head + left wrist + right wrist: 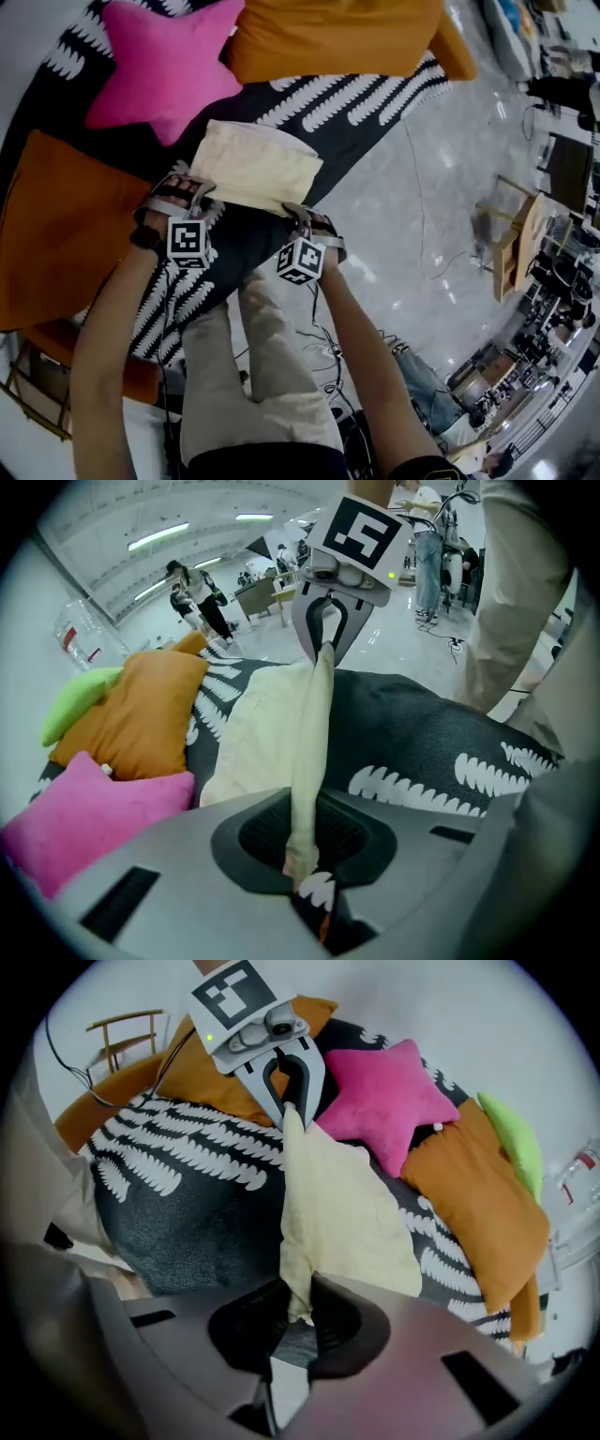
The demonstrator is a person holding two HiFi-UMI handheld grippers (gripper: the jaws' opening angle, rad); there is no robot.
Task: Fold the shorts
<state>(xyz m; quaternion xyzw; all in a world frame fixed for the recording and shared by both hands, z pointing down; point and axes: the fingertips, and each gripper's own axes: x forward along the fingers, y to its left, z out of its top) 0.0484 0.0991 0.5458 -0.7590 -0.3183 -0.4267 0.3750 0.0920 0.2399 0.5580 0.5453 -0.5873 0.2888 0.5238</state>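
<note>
1. Left tool (pixel 302 860): jaws nearly together, pinching a corner of the cream shorts (pixel 258 164).
2. Right tool (pixel 295 1312): jaws just as narrow, clamped on the neighbouring corner. The hem runs taut from one tool to the other.
3. Rest of the shorts lies just beyond both tools on the black-and-white patterned cover (pixel 337 103).
4. Farther out: pink star cushion (pixel 159 66) past the shorts, orange cushion (pixel 56 225) off the left tool's outer side.
</note>
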